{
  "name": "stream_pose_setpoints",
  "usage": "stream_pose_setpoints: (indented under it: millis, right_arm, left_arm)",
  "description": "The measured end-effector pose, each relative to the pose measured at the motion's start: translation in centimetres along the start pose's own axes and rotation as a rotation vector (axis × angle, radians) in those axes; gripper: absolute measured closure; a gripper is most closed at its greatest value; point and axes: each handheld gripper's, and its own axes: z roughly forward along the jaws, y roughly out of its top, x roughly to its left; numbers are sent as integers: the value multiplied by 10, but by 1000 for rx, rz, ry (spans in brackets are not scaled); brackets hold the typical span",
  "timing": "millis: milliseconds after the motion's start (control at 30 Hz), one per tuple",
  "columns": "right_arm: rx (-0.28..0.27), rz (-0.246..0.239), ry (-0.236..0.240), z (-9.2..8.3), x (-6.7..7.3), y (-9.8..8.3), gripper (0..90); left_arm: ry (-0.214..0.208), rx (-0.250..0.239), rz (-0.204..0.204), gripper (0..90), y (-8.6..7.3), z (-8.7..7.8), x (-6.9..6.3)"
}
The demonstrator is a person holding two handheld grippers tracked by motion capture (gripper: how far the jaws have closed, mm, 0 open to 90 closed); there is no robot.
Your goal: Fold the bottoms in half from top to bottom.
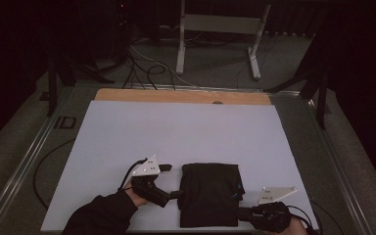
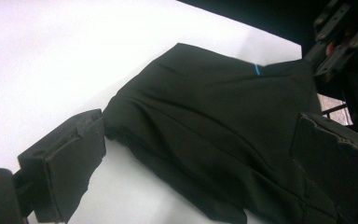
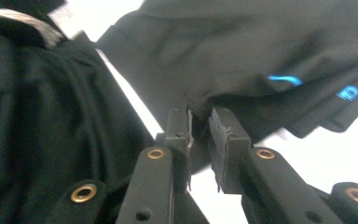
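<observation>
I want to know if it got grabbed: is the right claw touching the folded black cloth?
Touching. In the right gripper view the right claw has its two black jaws nearly together, pinching the edge of the folded black cloth between them.

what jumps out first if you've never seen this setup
A folded black garment lies near the front edge of a white board, dark against the pale surface. A tool flanks it on each side: the left tool has its jaws spread wide around the cloth's edge, while the right tool has its jaws nearly together on a fold at the garment's near right corner. Small blue marks show on the fabric.
</observation>
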Motion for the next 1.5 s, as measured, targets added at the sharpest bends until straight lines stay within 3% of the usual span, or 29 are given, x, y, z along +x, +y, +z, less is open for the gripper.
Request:
stream_pose_setpoints:
  millis: [67,133,200,300,400,433,567,667,767,833,867,900,933,1000,1067,1233,1500]
  right_arm:
    - [3,-11,21,-4,1,0,790]
    - [30,-11,74,-4,1,-1,782]
    - [67,-20,58,-2,1,-4,756]
    - [48,-13,48,-4,-1,-4,737]
    - [-3,-10,-30,-8,0,-1,765]
    - [-26,-30,-60,-8,-1,0,792]
    - [-85,-40,-106,-4,-3,4,899]
    - [-93,-39,-112,1,-2,6,900]
    - [-75,-49,-91,7,-1,5,900]
    - [-70,-49,-81,11,-2,4,900]
    - [-70,-49,-81,11,-2,4,900]
    - [-63,-52,-80,13,-3,3,900]
    - [-47,-47,-76,18,-4,3,900]
    - [-32,-54,-72,20,-5,3,900]
    - [-21,-46,-71,24,-5,3,900]
    - [69,-45,-113,34,-8,1,900]
    - [95,-39,-87,31,-3,-4,900]
  left_arm:
    - [-7,-8,2,39,0,0,-1]
    - [-16,-12,0,39,1,0,-1]
    - [-24,-14,-2,39,2,-1,-3]
    - [-31,-8,2,39,3,0,-5]
    - [-49,2,1,41,4,1,-8]
    - [-57,9,4,46,4,2,-9]
    - [-101,24,15,52,6,6,-19]
    - [-143,34,43,132,8,8,-30]
    - [-193,47,91,372,8,11,-41]
    - [-204,74,106,530,7,15,-48]
    - [-204,74,106,579,7,15,-48]
    - [-215,107,121,579,4,22,-53]
    - [-211,125,118,695,2,26,-55]
    - [-220,159,114,773,-2,33,-56]
    - [-224,199,108,820,-6,40,-56]
    - [-214,261,92,880,-14,50,-50]
    - [-248,299,84,891,-17,53,-48]
